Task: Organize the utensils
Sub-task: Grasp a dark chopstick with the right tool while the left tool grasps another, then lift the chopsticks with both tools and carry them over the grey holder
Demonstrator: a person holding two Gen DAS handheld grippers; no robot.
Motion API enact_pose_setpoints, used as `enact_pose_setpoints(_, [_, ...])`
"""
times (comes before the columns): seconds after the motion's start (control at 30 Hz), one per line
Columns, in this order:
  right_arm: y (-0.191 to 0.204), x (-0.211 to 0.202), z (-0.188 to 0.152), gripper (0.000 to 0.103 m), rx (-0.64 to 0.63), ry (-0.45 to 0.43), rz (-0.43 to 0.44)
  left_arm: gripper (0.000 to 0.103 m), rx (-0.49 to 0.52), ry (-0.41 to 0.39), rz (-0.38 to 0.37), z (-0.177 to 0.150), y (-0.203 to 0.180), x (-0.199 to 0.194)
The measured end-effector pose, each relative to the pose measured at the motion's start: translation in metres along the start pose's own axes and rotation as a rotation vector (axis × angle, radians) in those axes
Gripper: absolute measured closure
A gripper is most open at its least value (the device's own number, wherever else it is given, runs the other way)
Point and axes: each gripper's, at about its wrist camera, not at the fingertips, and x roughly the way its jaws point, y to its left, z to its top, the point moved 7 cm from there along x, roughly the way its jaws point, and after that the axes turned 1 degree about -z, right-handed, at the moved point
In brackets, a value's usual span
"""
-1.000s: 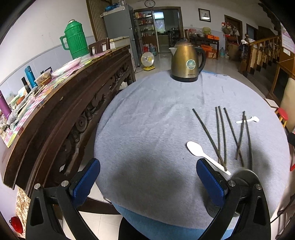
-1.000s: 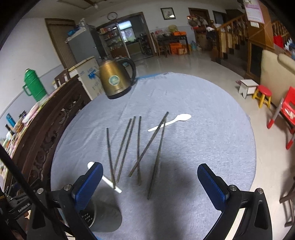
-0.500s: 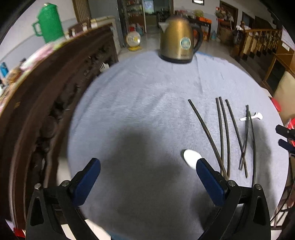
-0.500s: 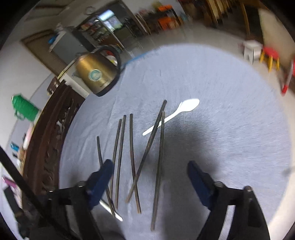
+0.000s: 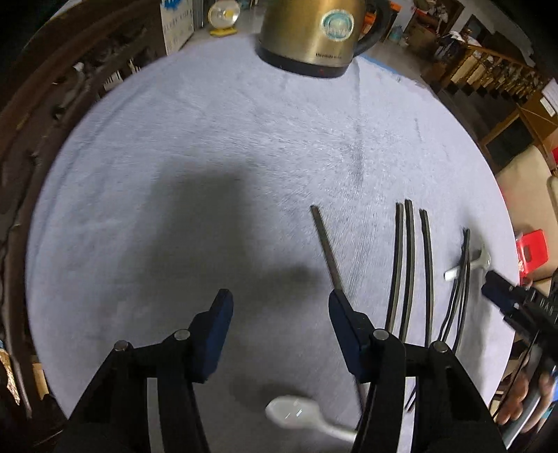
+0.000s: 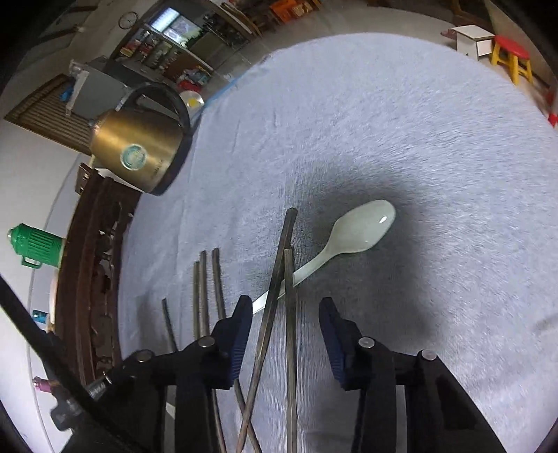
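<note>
Several dark chopsticks [image 5: 406, 265] lie on the grey cloth-covered round table [image 5: 209, 156]. A white spoon [image 5: 296, 414] lies under my left gripper [image 5: 279, 306], which is open and empty above the cloth; one chopstick [image 5: 327, 251] runs under its right finger. My right gripper [image 6: 286, 313] is open, low over two crossed chopsticks [image 6: 284, 278] that pass between its fingers. A second white spoon [image 6: 355, 230] lies just ahead, its handle under those chopsticks. The right gripper also shows at the left wrist view's right edge [image 5: 502, 296].
A brass electric kettle [image 5: 314, 31] stands at the table's far side, also in the right wrist view [image 6: 139, 150]. A dark carved wooden sideboard [image 6: 90, 278] runs along the table's left edge. A green thermos [image 6: 35, 245] stands on it. Small stools [image 6: 509, 52] are on the floor to the right.
Both grippers have moved forward and down toward the table. Both have narrowed their openings. The right gripper now straddles the two crossed chopsticks; the left sits over the near spoon.
</note>
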Motion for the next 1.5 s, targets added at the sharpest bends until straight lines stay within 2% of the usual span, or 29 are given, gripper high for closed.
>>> enact_pose_setpoints(0.07, [0.002, 0.011, 0.001, 0.067, -0.023, 0.018, -0.030, 0.044, -0.002, 0.018, -0.011, 0.007, -0.009, 0.010])
enact_pose_setpoints(0.1, [0.004, 0.017, -0.001, 0.073, -0.049, 0.032, -0.082, 0.044, -0.003, 0.027, -0.013, 0.010, -0.011, 0.013])
enact_pose_setpoints(0.17, [0.008, 0.022, -0.002, 0.076, -0.094, 0.027, -0.149, 0.044, -0.016, 0.055, -0.014, 0.014, -0.016, 0.025])
enact_pose_setpoints(0.27, [0.019, 0.028, -0.003, 0.076, -0.171, 0.036, -0.235, 0.046, -0.026, 0.084, 0.004, 0.017, -0.021, 0.040])
enact_pose_setpoints(0.33, [0.029, 0.031, -0.004, 0.076, -0.228, 0.039, -0.279, 0.046, -0.013, 0.068, 0.016, 0.022, -0.026, 0.043])
enact_pose_setpoints(0.43, [0.041, 0.038, -0.007, 0.079, -0.290, 0.049, -0.305, 0.047, -0.007, 0.075, 0.042, 0.026, -0.033, 0.046])
enact_pose_setpoints(0.47, [0.046, 0.040, -0.008, 0.084, -0.309, 0.046, -0.310, 0.048, -0.001, 0.073, 0.057, 0.027, -0.036, 0.047])
enact_pose_setpoints(0.53, [0.054, 0.045, -0.009, 0.087, -0.330, 0.042, -0.316, 0.053, 0.026, 0.065, 0.092, 0.030, -0.041, 0.049])
enact_pose_setpoints(0.57, [0.053, 0.046, -0.008, 0.087, -0.330, 0.042, -0.311, 0.059, 0.031, 0.061, 0.102, 0.031, -0.042, 0.047])
enact_pose_setpoints(0.6, [0.053, 0.048, -0.009, 0.095, -0.323, 0.054, -0.293, 0.071, 0.034, 0.056, 0.112, 0.032, -0.045, 0.047])
enact_pose_setpoints(0.63, [0.052, 0.049, -0.012, 0.097, -0.309, 0.070, -0.268, 0.079, 0.036, 0.051, 0.116, 0.034, -0.046, 0.049])
enact_pose_setpoints(0.67, [0.049, 0.046, -0.014, 0.097, -0.287, 0.077, -0.225, 0.089, 0.038, 0.046, 0.110, 0.036, -0.047, 0.049])
enact_pose_setpoints(0.7, [0.048, 0.045, -0.015, 0.097, -0.266, 0.076, -0.182, 0.094, 0.035, 0.046, 0.084, 0.037, -0.048, 0.049])
enact_pose_setpoints(0.93, [0.041, 0.023, -0.015, 0.097, -0.231, 0.039, -0.087, 0.098, 0.031, 0.003, 0.014, 0.032, -0.045, 0.053])
enact_pose_setpoints(1.03, [0.037, 0.015, -0.014, 0.097, -0.235, 0.034, -0.110, 0.098, 0.050, -0.041, 0.006, 0.032, -0.046, 0.037])
enact_pose_setpoints(1.13, [0.029, 0.017, -0.014, 0.092, -0.199, 0.073, -0.109, 0.098, 0.054, -0.078, -0.005, 0.038, -0.045, 0.021])
enact_pose_setpoints(1.2, [0.030, 0.021, -0.016, 0.069, -0.198, 0.089, -0.114, 0.098, 0.052, -0.089, -0.014, 0.035, -0.039, 0.009])
enact_pose_setpoints(1.27, [0.033, 0.024, -0.017, 0.059, -0.220, 0.073, -0.145, 0.098, 0.047, -0.098, -0.019, 0.033, -0.036, 0.002])
enact_pose_setpoints(1.37, [0.039, 0.036, -0.020, 0.060, -0.284, 0.089, -0.221, 0.098, 0.042, -0.108, -0.031, 0.026, -0.038, -0.001])
enact_pose_setpoints(1.43, [0.044, 0.042, -0.022, 0.069, -0.337, 0.087, -0.284, 0.098, 0.043, -0.113, -0.038, 0.028, -0.036, 0.002])
enact_pose_setpoints(1.47, [0.046, 0.045, -0.022, 0.078, -0.360, 0.084, -0.304, 0.098, 0.044, -0.118, -0.040, 0.028, -0.039, 0.001])
enact_pose_setpoints(1.5, [0.049, 0.048, -0.021, 0.081, -0.387, 0.083, -0.334, 0.098, 0.046, -0.126, -0.043, 0.028, -0.039, -0.003])
